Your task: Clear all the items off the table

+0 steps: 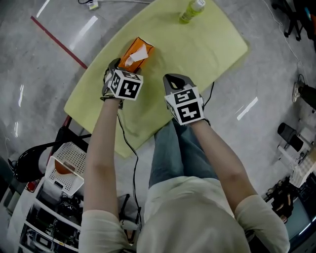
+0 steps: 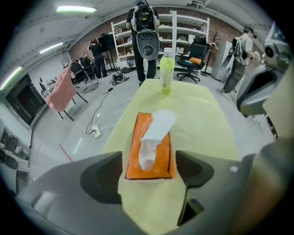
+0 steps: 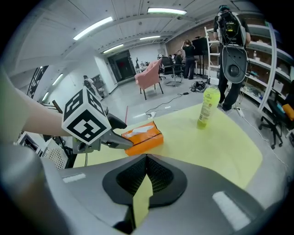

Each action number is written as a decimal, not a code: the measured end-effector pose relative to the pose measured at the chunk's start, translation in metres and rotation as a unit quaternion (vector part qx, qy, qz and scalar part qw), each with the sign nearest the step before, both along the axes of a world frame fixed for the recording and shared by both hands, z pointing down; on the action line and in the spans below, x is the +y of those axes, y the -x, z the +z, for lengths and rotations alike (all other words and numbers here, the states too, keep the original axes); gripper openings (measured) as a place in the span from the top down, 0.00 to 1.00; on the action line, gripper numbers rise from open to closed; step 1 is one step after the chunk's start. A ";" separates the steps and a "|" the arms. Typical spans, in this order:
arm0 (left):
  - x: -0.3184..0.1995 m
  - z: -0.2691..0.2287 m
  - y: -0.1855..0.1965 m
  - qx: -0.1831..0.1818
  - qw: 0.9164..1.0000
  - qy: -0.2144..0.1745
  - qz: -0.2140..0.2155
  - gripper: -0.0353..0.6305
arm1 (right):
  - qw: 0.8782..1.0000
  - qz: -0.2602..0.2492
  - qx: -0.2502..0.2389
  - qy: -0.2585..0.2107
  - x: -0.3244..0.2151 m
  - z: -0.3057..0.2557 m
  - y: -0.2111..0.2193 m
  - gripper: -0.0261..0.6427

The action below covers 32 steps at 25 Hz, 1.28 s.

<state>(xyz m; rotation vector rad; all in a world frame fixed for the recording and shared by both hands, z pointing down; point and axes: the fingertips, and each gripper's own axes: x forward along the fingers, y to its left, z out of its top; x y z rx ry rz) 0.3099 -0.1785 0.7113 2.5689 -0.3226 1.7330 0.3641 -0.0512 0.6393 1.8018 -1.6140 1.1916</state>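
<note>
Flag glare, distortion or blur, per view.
Head view: bright glare streaks on the glossy floor, the frame edges bend, the box is sharp. Left gripper view: heavy fisheye, dark corners, the ceiling light is blown out, the box is crisp. Right gripper view: same fisheye, the table edge looks bowed, the bottle is clear.
</note>
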 end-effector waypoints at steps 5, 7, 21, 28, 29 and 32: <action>0.002 0.019 -0.009 -0.010 0.999 0.029 0.020 0.33 | 1.000 0.015 -0.006 0.006 0.001 0.010 -0.004 0.96; 0.000 0.026 -0.011 -0.017 0.999 0.033 0.027 0.31 | 1.000 0.017 -0.007 0.007 -0.001 0.013 -0.005 0.96; -0.004 0.068 -0.018 -0.048 0.996 0.067 0.041 0.20 | 0.999 0.032 -0.017 0.020 -0.005 0.037 -0.013 0.96; -0.002 0.079 -0.021 -0.054 0.995 0.077 0.045 0.20 | 0.999 0.030 -0.021 0.022 -0.008 0.045 -0.011 0.96; -0.001 0.081 -0.021 -0.055 0.994 0.081 0.043 0.20 | 0.999 0.031 -0.022 0.022 -0.008 0.046 -0.011 0.96; 0.001 0.083 -0.021 -0.058 0.994 0.091 0.034 0.21 | 0.999 0.032 -0.024 0.021 -0.009 0.046 -0.013 0.96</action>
